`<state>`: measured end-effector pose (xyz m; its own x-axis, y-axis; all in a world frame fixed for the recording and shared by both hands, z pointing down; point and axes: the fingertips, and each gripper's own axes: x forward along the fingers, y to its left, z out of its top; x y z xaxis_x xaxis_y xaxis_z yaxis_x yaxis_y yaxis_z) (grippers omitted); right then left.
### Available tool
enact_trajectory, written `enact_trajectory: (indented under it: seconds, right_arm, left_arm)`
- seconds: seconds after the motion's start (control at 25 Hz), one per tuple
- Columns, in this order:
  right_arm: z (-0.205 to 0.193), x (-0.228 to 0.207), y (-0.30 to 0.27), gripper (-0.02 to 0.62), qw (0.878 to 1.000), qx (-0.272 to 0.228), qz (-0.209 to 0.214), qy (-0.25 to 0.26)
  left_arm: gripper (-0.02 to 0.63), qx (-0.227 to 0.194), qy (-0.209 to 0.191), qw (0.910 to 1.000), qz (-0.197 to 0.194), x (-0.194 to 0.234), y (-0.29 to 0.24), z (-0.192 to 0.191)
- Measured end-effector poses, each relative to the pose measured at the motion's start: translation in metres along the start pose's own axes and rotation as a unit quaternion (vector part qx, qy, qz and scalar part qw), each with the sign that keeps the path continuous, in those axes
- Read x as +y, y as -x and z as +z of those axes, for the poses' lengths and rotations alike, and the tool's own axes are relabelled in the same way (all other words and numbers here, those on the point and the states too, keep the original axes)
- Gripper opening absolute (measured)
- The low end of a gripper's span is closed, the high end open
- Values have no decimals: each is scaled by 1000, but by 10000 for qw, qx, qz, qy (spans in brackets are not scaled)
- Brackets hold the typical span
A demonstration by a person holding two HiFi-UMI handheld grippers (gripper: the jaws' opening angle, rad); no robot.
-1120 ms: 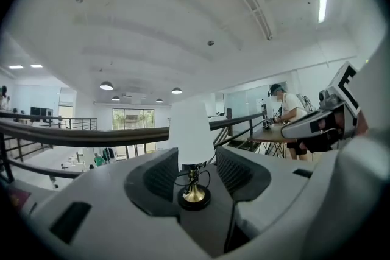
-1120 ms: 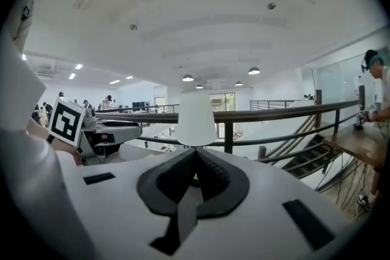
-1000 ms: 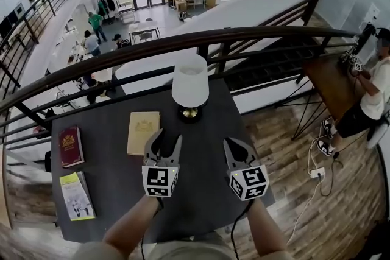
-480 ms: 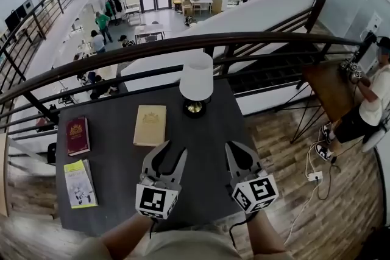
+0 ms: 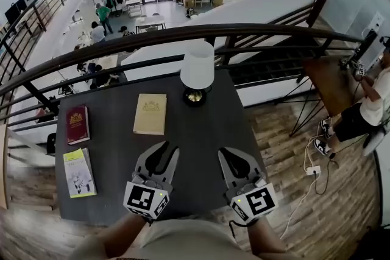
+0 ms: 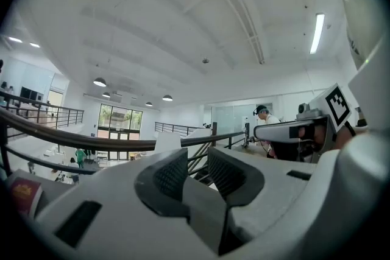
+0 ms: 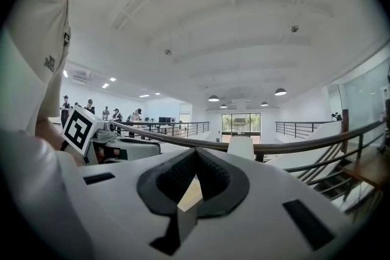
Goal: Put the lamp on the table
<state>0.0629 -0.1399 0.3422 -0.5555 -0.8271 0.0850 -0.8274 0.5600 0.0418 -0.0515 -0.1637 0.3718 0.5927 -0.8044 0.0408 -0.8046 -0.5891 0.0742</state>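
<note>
A dark table (image 5: 201, 131) stands against a curved railing (image 5: 183, 33) above a lower hall. A red book (image 5: 77, 125) and a green booklet (image 5: 78, 172) lie well left of the left gripper (image 5: 169, 147), and a tan book (image 5: 150, 114) lies just ahead of it. The lamp (image 5: 197, 73) stands upright at the table's far edge, well ahead of both grippers. The right gripper (image 5: 226, 151) is closed and empty. Both have drawn back from the lamp. The left gripper's jaws have been narrowing, with nothing between them.

Left tool (image 5: 167, 148) and right tool (image 5: 226, 151) withdrew from lamp (image 5: 198, 67); left jaws narrowed.
</note>
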Motion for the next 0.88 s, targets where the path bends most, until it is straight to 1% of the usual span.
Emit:
enact_trajectory:
  seconds: [0.04, 0.12, 0.2, 0.36, 0.48, 0.6, 0.72, 0.8, 0.88]
  right_arm:
    - [-4, 2, 0, 0, 10000, 10, 24, -28]
    - [-16, 9, -1, 0, 9999, 107, 98, -94]
    - [-28, 18, -1, 0, 9994, 240, 197, -153]
    - [-45, 44, -2, 0, 9969, 460, 570, -282]
    - [-48, 63, -5, 0, 9954, 442, 786, -313]
    - [-47, 67, -6, 0, 9952, 363, 834, -349]
    - [-43, 67, -8, -1, 9951, 322, 909, -203]
    - [-40, 62, -9, 0, 9959, 269, 844, -167]
    - [-39, 53, -8, 0, 9970, 231, 704, -244]
  left_arm:
    - [109, 11, 15, 10000, 28, 2, 1, -3]
    - [74, 30, 13, 10000, 72, 5, 4, -6]
    - [61, 64, -22, 9999, 92, 4, 7, -8]
    - [33, 106, -104, 9998, 106, 2, 10, -12]
    - [10, 101, -241, 9996, 52, -1, 9, -12]
    - [5, 129, -331, 9993, -85, -7, 9, -10]
    - [5, 133, -315, 9992, -205, -12, 7, -9]
    - [5, 155, -313, 9990, -263, -15, 5, -11]
    - [5, 176, -285, 9990, -288, -18, 4, -13]
